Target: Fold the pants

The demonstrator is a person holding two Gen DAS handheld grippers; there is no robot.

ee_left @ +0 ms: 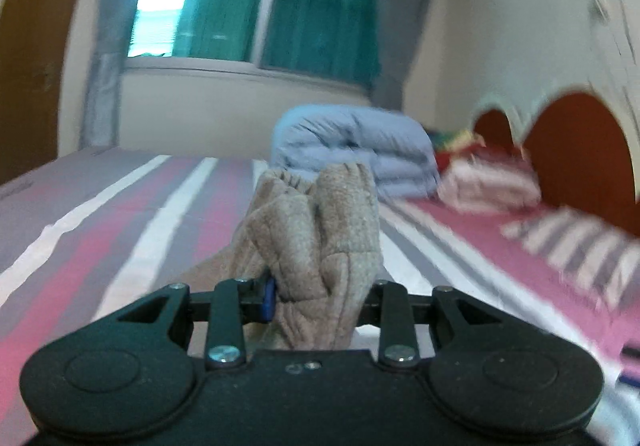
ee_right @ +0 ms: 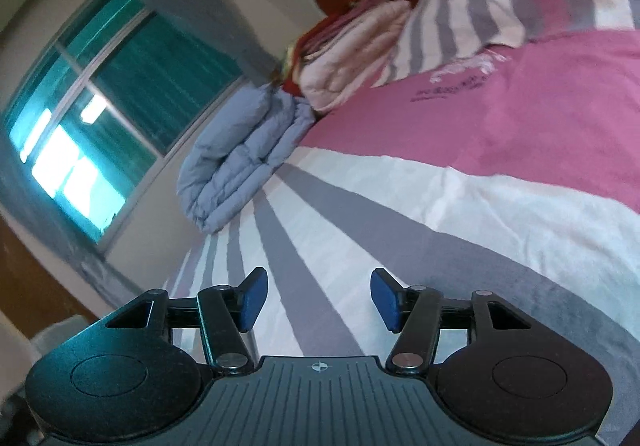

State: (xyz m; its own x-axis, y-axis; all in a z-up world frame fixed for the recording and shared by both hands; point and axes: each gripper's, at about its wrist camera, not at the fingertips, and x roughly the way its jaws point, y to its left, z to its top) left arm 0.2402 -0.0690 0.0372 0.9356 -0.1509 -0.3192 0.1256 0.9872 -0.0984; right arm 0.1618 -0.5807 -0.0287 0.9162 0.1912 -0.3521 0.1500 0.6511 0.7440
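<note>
Only the left wrist view shows the pants (ee_left: pixel 320 246): tan, fuzzy, ribbed fabric, bunched upright and pinched in the left gripper (ee_left: pixel 318 300) above the striped bed (ee_left: pixel 120 214); the right wrist view shows the right gripper (ee_right: pixel 319 298) with fingers spread, holding nothing; printing on the pink sheet (ee_right: pixel 460 78) is too blurred to read.

Between my right claw's (ee_right: pixel 318 298) spread blue pads lies only flat pink, grey and white striped bedsheet (ee_right: pixel 400 206). Far ahead, a folded pale-blue quilt (ee_right: pixel 240 162) and a pink-and-white blanket stack (ee_right: pixel 348 46) block the headboard end. My left claw (ee_left: pixel 316 298) is filled by bunched tan fleece pants (ee_left: pixel 320 230).
</note>
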